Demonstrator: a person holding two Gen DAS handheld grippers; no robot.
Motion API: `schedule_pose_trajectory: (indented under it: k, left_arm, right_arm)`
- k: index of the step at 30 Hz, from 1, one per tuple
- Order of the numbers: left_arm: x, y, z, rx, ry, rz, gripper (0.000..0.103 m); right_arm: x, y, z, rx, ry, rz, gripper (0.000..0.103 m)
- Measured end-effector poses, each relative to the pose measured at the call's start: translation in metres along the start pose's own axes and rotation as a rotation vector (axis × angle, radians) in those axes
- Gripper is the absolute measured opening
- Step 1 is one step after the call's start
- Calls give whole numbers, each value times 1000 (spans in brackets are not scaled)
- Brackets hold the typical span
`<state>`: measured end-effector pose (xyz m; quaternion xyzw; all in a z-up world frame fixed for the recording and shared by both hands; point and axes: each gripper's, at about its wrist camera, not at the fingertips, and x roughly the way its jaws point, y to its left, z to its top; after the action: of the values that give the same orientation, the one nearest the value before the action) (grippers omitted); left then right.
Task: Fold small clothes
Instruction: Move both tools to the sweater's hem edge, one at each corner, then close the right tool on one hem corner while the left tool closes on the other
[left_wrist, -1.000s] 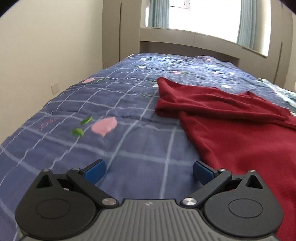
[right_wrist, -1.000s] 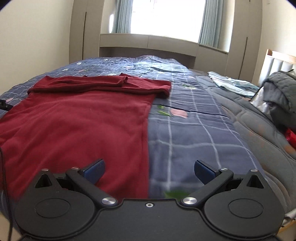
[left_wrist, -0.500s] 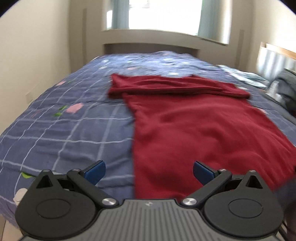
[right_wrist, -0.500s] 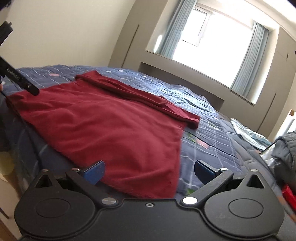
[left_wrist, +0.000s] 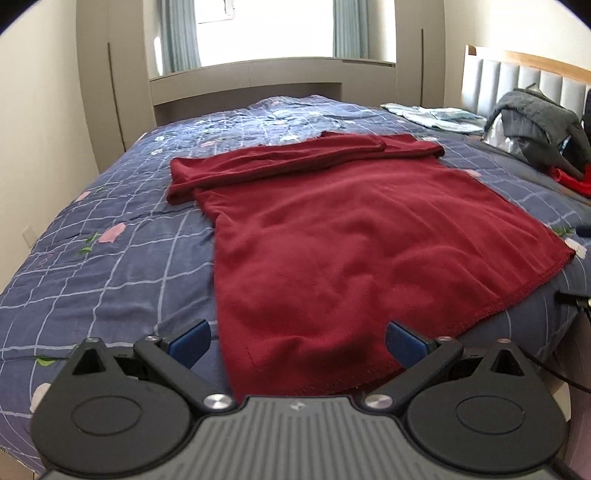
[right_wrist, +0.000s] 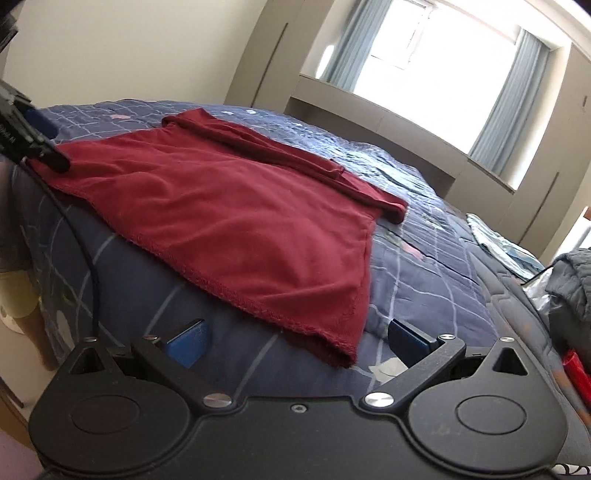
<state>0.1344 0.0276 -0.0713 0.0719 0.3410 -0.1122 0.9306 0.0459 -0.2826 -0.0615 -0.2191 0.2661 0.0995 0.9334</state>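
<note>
A dark red garment (left_wrist: 347, 236) lies flat on the blue checked bedspread (left_wrist: 110, 266), its sleeves folded across the far end. My left gripper (left_wrist: 297, 341) is open and empty, just above the garment's near-left hem corner. In the right wrist view the garment (right_wrist: 236, 214) spreads ahead, and my right gripper (right_wrist: 297, 343) is open and empty just short of its near-right hem corner. The left gripper (right_wrist: 22, 129) shows at the far left of that view, by the opposite hem corner.
A grey padded jacket (left_wrist: 535, 122) and a red item (left_wrist: 570, 181) are heaped by the headboard (left_wrist: 517, 77) at the right. A light blue cloth (left_wrist: 439, 116) lies at the far right of the bed. A window ledge (left_wrist: 251, 77) runs behind. A black cable (right_wrist: 83, 243) hangs at the bed's edge.
Both grippers have swung round and drawn back to the near hem of the garment. The left view turned right until the garment is centred; the right gripper dropped low at the bed's edge.
</note>
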Motion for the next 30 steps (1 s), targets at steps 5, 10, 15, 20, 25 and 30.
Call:
schedule_pose_trajectory:
  k: [5, 10, 15, 20, 25, 30]
  left_arm:
    - [3, -2, -2, 21, 14, -7, 103]
    - [2, 1, -2, 9, 11, 1, 103]
    - [-1, 10, 4, -50, 0, 13, 103]
    - [-5, -1, 9, -19, -21, -30, 103]
    - [-1, -28, 22, 68, -59, -105, 103]
    - [3, -67, 40, 148, -112, -246, 103]
  right_arm:
    - [5, 2, 1, -28, 2, -23, 102]
    - [9, 12, 6, -115, -51, -36, 102]
    - [9, 26, 12, -205, -127, -39, 92]
    - [5, 30, 20, -202, -171, 29, 50]
    - [7, 18, 37, -63, -154, 132, 15]
    - [9, 1, 56, 46, -159, 175, 11]
